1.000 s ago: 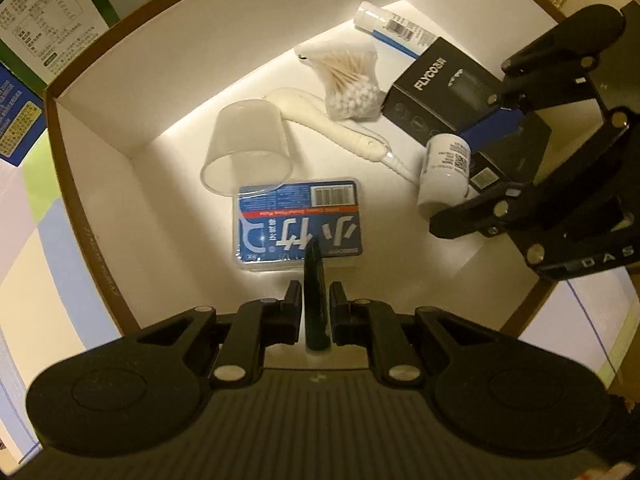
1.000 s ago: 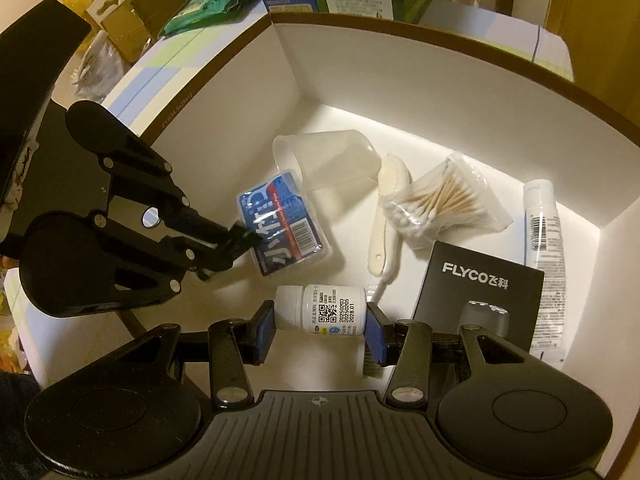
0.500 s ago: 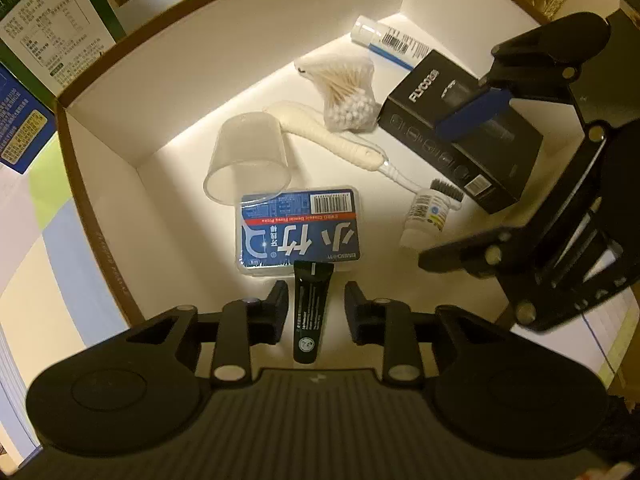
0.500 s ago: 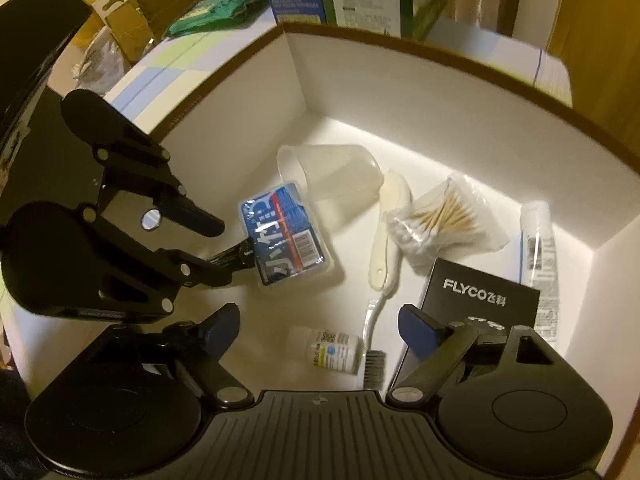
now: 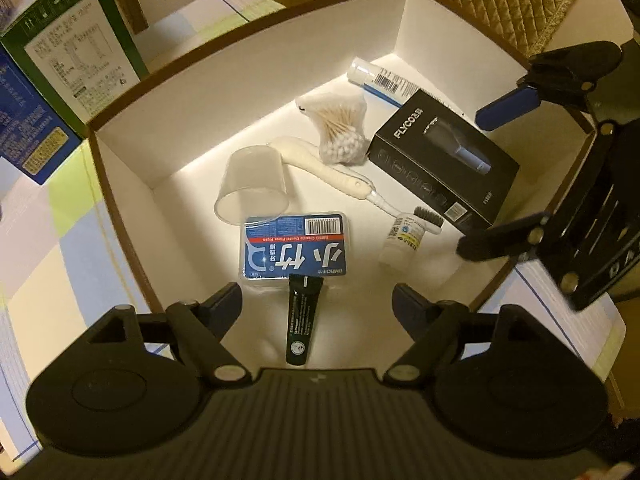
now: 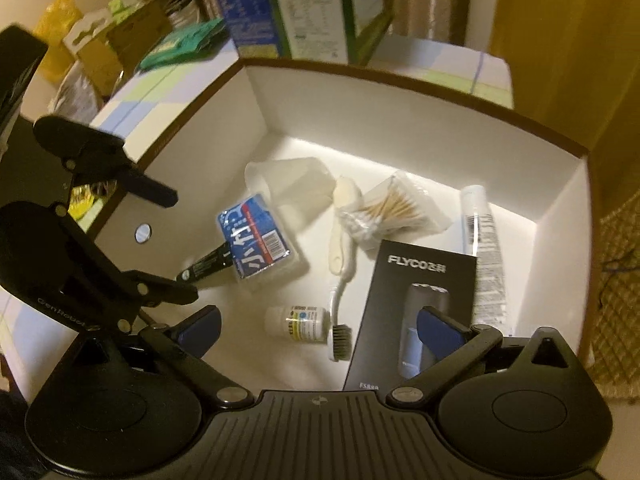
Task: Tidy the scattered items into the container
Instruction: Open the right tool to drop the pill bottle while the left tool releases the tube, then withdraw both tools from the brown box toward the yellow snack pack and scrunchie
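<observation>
Grippers, left [image 5: 317, 300] and right [image 6: 318, 326], are both opening with nothing between the jaws while we're lifting straight out of the box [image 5: 120, 216], so the black tube [image 5: 302, 320] and little white bottle [image 6: 300, 322] are staying flat inside.

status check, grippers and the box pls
Left gripper opening, nothing between jaws, black tube lying below. Right gripper opening, empty; white bottle down. Box clear of obstructions.
</observation>
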`<state>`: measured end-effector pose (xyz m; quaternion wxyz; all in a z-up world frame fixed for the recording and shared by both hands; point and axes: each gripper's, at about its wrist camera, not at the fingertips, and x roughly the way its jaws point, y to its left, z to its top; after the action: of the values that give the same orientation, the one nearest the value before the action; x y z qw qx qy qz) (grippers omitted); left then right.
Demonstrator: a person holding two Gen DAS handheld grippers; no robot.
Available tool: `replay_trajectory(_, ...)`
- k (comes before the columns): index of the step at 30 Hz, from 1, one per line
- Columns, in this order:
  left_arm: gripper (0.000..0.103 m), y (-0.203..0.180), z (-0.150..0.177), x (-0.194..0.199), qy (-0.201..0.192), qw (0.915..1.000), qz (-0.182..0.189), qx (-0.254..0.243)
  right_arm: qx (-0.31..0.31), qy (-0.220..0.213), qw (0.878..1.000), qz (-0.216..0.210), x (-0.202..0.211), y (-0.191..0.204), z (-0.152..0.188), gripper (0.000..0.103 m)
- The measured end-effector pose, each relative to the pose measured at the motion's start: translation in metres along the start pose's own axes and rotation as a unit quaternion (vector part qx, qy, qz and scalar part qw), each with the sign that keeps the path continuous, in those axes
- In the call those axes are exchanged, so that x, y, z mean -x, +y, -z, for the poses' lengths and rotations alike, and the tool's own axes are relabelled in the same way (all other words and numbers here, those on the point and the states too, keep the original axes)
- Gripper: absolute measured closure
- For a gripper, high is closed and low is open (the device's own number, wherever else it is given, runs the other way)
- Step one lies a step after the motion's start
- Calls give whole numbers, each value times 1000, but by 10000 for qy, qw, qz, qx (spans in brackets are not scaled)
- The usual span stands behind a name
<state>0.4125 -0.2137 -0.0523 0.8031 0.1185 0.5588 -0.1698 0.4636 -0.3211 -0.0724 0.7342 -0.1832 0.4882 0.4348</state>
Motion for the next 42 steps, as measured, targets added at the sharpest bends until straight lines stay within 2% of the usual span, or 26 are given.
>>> replay_trajectory(8, 16, 3, 11, 27, -241, 9992, -51, 314, -414, -305, 9984, 220, 23, -3, 11, 2)
replay_trajectory(14, 16, 3, 21, 44, -363, 9984, -231, 377, -589, -440, 9969, 268, 36, 0, 20, 2)
replay_trajectory(20, 16, 3, 31, 61, -537, 9973, -233, 441, -658, -545, 9958, 326, 46, 10, 28, 2)
replay_trajectory(29, 16, -3, 54, 92, -859, 9951, -181, 447, -642, -750, 9945, 337, 63, 39, 38, 2)
replay_trajectory(42, 15, -10, 104, 128, -1201, 9919, -153, 394, -504, -938, 9940, 249, 73, 93, 55, 2)
